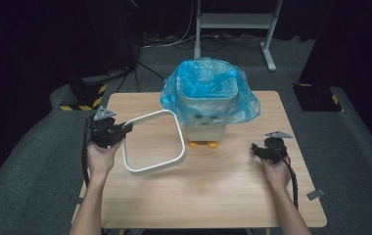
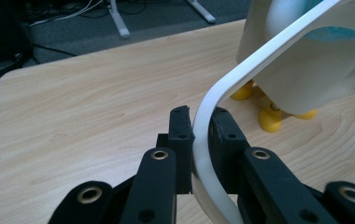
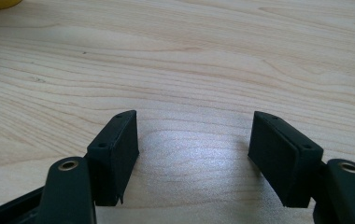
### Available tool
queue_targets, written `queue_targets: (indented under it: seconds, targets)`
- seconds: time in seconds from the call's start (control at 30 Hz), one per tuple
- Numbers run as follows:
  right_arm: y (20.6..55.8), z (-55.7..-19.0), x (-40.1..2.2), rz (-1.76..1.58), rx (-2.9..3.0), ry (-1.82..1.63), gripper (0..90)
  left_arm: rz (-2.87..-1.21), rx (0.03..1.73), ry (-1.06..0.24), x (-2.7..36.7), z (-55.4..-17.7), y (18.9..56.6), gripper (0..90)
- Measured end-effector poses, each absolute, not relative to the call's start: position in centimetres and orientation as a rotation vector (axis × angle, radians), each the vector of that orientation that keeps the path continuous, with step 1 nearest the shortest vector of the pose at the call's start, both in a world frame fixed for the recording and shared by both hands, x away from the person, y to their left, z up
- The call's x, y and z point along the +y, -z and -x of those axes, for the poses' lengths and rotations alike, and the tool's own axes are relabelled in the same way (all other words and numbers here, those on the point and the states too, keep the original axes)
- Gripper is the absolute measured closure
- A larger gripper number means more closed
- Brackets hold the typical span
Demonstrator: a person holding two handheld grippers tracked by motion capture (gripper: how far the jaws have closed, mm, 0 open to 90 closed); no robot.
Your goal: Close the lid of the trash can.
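A small white bin [image 1: 204,120] on yellow feet [image 1: 212,144] stands at the back middle of the wooden table [image 1: 213,196], lined with a blue plastic bag [image 1: 208,83] that drapes over its rim. A white square ring frame [image 1: 152,142] hangs tilted beside the bin's left side. My left gripper [image 1: 125,128] is shut on the frame's left edge; in the left gripper view the white band [image 2: 213,112] runs between the jaws of my left gripper [image 2: 201,119]. My right gripper [image 1: 257,149] hovers open low over bare wood at the right, with nothing between its fingers [image 3: 115,149].
Grey carpet surrounds the table. A white metal stand [image 1: 238,22] and cables [image 1: 174,41] lie on the floor behind. Black bases with yellow-black hazard tape [image 1: 83,100] sit at the back left and back right [image 1: 318,98]. A small grey tab [image 1: 315,194] lies near the table's right front corner.
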State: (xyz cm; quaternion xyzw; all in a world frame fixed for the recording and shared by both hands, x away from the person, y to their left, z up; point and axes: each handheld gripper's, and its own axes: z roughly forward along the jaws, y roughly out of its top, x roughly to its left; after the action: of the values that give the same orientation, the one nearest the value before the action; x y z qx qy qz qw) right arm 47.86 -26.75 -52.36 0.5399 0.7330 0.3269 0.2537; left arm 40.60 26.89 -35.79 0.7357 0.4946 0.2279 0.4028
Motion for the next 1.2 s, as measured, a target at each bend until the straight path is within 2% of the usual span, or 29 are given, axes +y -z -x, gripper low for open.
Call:
queue_targets:
  seconds: [1.2]
  targets:
    - [52.4, -47.9, -26.8, -1.467, 1.992, -0.888, 32.9, -1.816, 1.221, -0.641, 27.8, -41.6, 30.7, 80.3]
